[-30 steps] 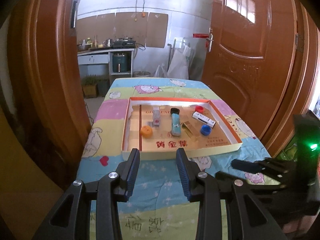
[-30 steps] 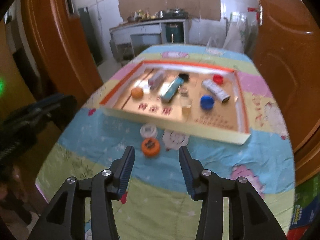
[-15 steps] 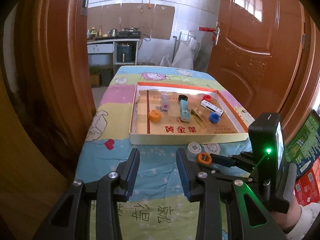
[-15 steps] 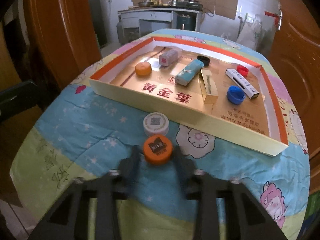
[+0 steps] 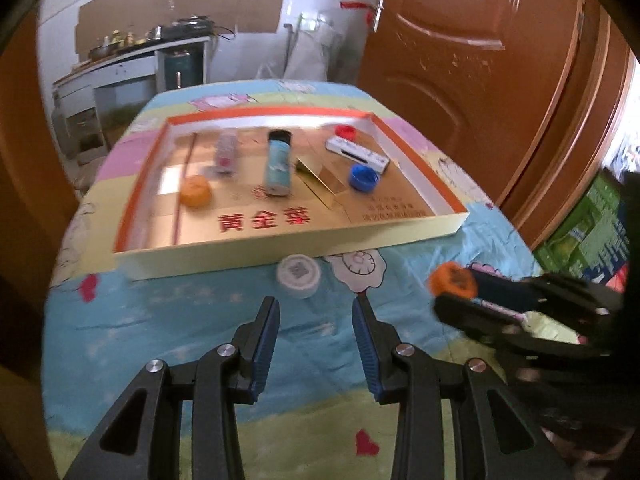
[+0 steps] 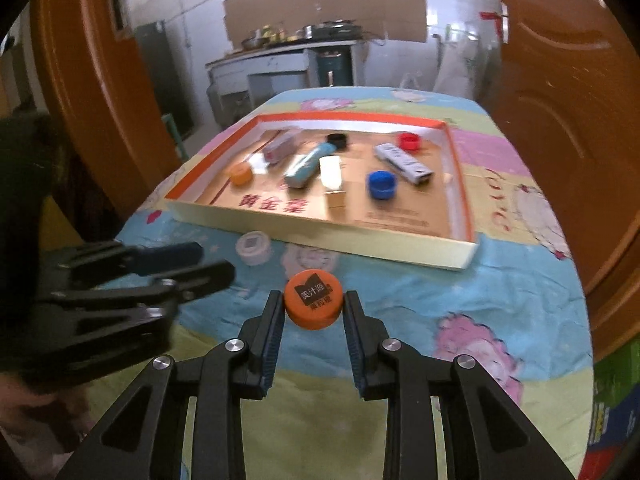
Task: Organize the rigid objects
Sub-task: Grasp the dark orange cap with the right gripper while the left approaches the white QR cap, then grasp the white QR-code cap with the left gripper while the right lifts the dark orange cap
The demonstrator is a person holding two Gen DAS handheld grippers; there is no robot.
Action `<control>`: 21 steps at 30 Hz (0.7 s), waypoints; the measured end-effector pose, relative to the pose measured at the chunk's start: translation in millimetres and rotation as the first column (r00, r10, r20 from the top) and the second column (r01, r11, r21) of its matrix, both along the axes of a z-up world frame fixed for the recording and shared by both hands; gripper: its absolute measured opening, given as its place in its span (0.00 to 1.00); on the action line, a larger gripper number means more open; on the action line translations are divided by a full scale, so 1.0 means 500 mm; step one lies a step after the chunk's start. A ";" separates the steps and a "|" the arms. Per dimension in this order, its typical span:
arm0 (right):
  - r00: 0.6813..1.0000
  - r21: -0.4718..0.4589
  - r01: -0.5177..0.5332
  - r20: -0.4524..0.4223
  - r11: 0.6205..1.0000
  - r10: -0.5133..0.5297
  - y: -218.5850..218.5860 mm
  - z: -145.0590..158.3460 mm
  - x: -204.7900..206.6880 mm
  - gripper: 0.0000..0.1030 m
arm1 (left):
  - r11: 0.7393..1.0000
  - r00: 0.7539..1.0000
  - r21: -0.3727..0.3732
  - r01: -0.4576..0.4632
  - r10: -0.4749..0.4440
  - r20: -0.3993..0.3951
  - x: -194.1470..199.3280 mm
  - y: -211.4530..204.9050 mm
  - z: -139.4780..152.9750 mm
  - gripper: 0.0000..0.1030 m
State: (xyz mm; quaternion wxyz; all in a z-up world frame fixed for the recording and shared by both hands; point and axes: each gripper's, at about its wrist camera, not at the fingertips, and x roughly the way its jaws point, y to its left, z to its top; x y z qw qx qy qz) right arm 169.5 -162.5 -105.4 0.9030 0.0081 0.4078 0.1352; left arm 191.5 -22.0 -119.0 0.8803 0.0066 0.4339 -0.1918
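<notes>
The right gripper (image 6: 313,310) clenches the orange cap (image 6: 313,304) between its fingertips, low centre of the right wrist view. The left gripper (image 5: 316,320) hangs released; the white cap (image 5: 299,275) lies just beyond its jaws, before the tray (image 5: 280,246)

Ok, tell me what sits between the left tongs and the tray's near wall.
Only the white cap on the cloth, just before the tray; the left wrist view shows it ahead of the left tongs.

Orange cap (image 6: 313,305), printed top up (between tongs), above tablecloth.
</notes>
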 end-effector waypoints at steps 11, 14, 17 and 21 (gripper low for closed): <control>1.000 0.055 0.027 -0.011 0.998 -0.027 -0.055 -0.012 -0.004 0.30 | 0.994 0.998 0.092 -0.050 0.052 -0.023 0.070 -0.031 -0.043 0.37; 1.000 0.063 0.020 -0.014 0.998 -0.019 -0.058 -0.012 -0.005 0.30 | 0.994 0.998 0.090 -0.056 0.058 -0.017 0.072 -0.029 -0.044 0.37; 1.000 0.071 0.019 -0.014 0.997 -0.018 -0.059 -0.012 -0.005 0.30 | 0.996 0.998 0.068 -0.054 0.056 -0.018 0.071 -0.024 -0.043 0.30; 1.000 0.077 0.019 -0.018 0.997 -0.018 -0.059 -0.013 -0.003 0.30 | 0.998 0.999 0.047 -0.046 0.046 -0.009 0.059 -0.019 -0.036 0.30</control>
